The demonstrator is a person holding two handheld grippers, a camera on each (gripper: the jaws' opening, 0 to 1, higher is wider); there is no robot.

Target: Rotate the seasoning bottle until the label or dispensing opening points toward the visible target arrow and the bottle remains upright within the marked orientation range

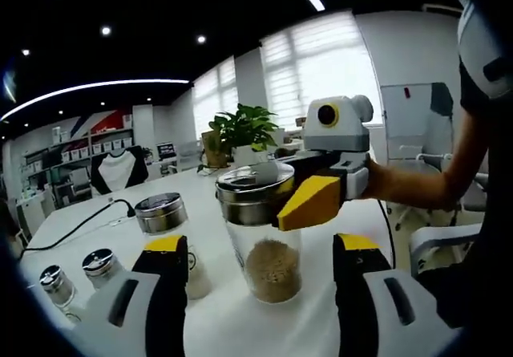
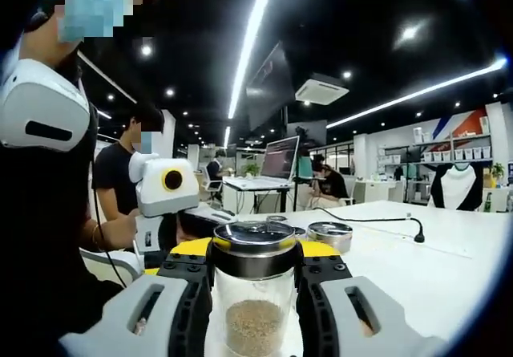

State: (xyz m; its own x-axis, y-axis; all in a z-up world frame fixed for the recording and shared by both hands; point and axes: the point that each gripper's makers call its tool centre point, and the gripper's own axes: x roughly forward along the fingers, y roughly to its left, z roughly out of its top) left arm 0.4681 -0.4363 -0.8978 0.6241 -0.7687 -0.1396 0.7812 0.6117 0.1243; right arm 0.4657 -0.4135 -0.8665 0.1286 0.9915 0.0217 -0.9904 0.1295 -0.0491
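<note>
A clear glass seasoning bottle [image 1: 262, 233] with a metal lid stands upright on the white table [image 1: 264, 325], a layer of brown granules at its bottom. The right gripper [image 2: 255, 281] has its jaws closed around the bottle just under the lid, one yellow-tipped jaw on each side. The left gripper [image 1: 262, 262] hangs just in front of the bottle with its jaws spread wide, gripping nothing. A second lidded jar [image 1: 164, 225] and two small shakers [image 1: 80, 273] stand nearby on the table.

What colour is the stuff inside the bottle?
Brownish tan granules in the seasoning bottle, clearest in the left gripper view.
</note>
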